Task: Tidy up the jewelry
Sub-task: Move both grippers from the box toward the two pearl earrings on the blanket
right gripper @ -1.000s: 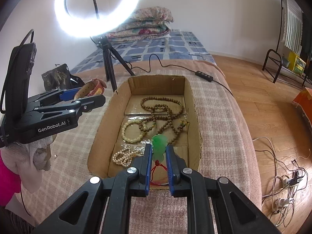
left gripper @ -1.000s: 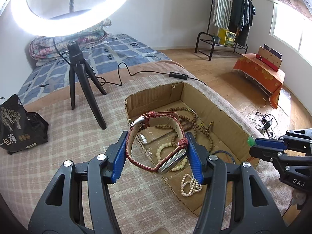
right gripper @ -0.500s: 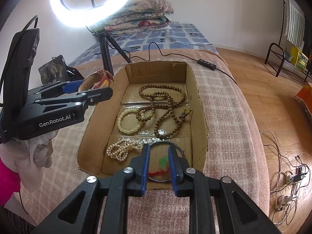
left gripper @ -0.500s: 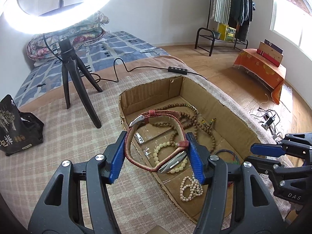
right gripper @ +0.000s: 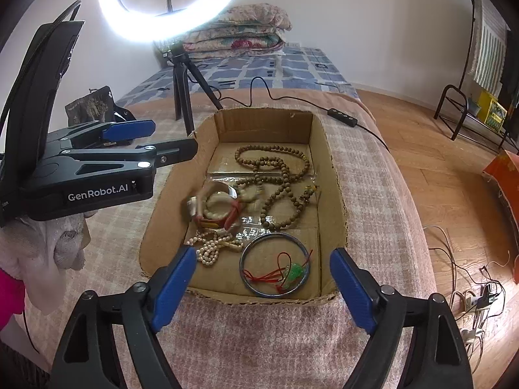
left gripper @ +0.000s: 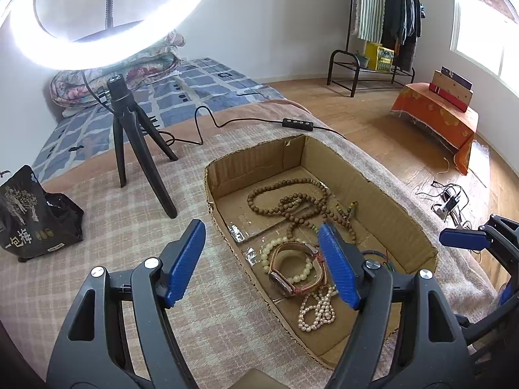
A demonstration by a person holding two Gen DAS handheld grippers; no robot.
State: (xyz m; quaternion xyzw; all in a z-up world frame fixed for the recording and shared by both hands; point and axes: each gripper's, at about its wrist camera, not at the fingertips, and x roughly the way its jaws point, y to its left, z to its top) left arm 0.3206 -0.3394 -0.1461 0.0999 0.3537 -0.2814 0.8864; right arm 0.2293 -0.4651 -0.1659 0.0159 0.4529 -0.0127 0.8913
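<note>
Both hand-held grippers hang wide open and empty over a cardboard box [right gripper: 337, 194] of jewelry set on a checked blanket [left gripper: 97, 259]. The left gripper [left gripper: 262, 262] spreads its blue pads across the box's near left wall, gripping nothing; just below it, inside the box, a red-strapped watch [left gripper: 292, 275] lies curled on top of a pale bead bracelet [left gripper: 275, 249]. Beside these, a string of white pearls [left gripper: 316, 311] rests toward the near end, and a long strand of brown wooden beads [right gripper: 279, 175] loops over the far half. The right gripper [right gripper: 262, 278] is equally parted and holds nothing, its pads flanking the box's near edge, where a metal bangle [right gripper: 275, 264] lies flat around a green pendant [right gripper: 295, 271] on red cord. To the left on the blanket stand a black bag [left gripper: 29, 217] and the tripod [left gripper: 129, 149] of a glowing ring light [left gripper: 107, 16]; folded quilts [right gripper: 240, 32] sit on a blue patterned mattress behind. On the right, wooden flooring runs to a clothes rack [left gripper: 382, 32] and an orange-draped bench [left gripper: 434, 120].
</note>
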